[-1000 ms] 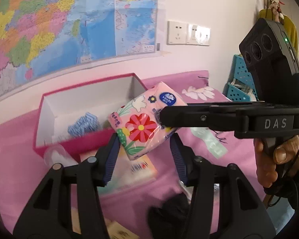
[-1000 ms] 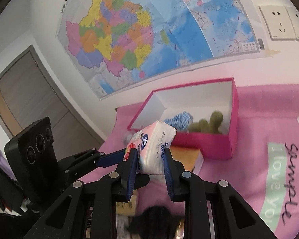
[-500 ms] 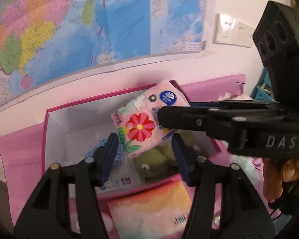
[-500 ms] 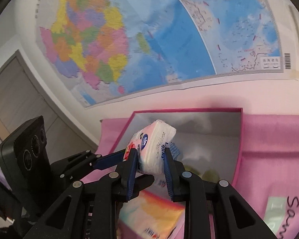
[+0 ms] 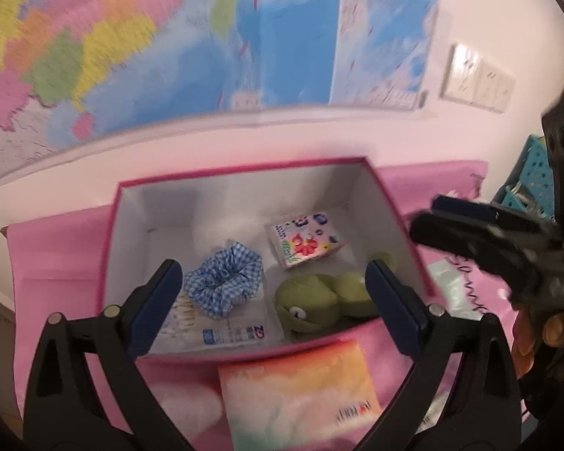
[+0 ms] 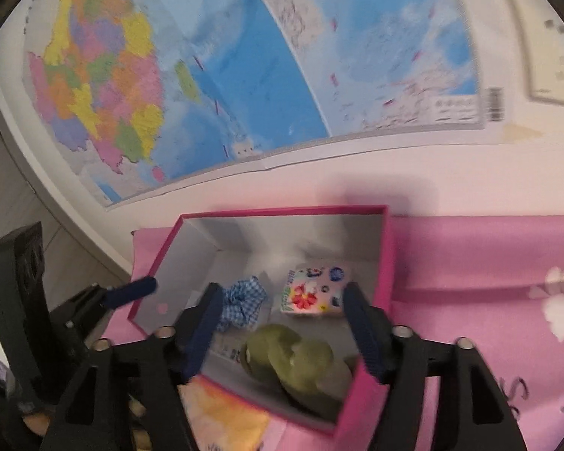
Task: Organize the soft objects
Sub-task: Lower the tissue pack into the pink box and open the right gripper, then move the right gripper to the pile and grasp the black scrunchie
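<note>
Left wrist view: the left hand-held gripper [image 5: 272, 289] hangs wide open and empty above the near wall of the pink box [image 5: 391, 203]. The floral tissue pack [image 5: 305, 240] lies on the box floor, ahead of and slightly right of the open jaws, apart from both. Between the jaws lie a blue gingham scrunchie [image 5: 223, 278] and a green plush toy [image 5: 321, 297]; a flat wrapped packet [image 5: 222, 332] lies under the scrunchie. An orange-and-white tissue pack [image 5: 300, 394] lies outside the box on the pink surface [image 5: 56, 255], below the jaws. The right hand-held gripper [image 5: 458, 221] shows at the right edge, blurred.

Right wrist view: the right hand-held gripper [image 6: 282, 325] is likewise wide open and holds nothing, poised over the box. The floral pack rests just ahead of its right finger; scrunchie beside its left finger; plush between the jaws.

Judgement: the drop appears complete. Both grippers should lift straight clear of the box walls, then approach the outside pack from above, closing lightly across its short sides.
</note>
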Demonstrator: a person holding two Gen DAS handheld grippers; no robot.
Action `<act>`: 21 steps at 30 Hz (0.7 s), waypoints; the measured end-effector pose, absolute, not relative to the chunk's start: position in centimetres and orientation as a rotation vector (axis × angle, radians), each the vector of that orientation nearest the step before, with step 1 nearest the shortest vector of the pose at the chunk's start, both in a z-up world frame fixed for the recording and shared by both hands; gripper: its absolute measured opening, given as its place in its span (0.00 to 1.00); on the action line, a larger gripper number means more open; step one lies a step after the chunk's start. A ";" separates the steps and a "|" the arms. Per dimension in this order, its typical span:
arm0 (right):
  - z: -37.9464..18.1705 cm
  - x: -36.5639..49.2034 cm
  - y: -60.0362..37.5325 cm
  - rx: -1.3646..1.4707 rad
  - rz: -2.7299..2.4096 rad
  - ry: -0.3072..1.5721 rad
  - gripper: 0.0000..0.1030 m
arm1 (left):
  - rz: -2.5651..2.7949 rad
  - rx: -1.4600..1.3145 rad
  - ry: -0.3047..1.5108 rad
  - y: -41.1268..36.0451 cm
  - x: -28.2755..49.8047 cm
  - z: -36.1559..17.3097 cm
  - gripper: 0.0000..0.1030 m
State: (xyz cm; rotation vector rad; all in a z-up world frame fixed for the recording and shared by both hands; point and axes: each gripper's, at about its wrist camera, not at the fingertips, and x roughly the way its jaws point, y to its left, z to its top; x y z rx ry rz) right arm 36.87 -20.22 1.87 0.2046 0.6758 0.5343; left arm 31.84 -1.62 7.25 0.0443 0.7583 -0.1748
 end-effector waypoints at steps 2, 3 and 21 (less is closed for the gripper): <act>2.6 34.5 -20.9 0.180 0.554 0.635 0.81 | -0.203 0.040 0.710 -1.5 29.5 8.8 0.99; 3.0 32.6 -21.4 0.157 0.561 0.613 0.82 | -0.213 0.038 0.683 -1.4 28.0 9.5 1.00; -5.3 13.5 -23.0 -0.013 0.581 0.610 0.86 | -0.301 0.089 0.701 -2.9 8.7 0.3 1.00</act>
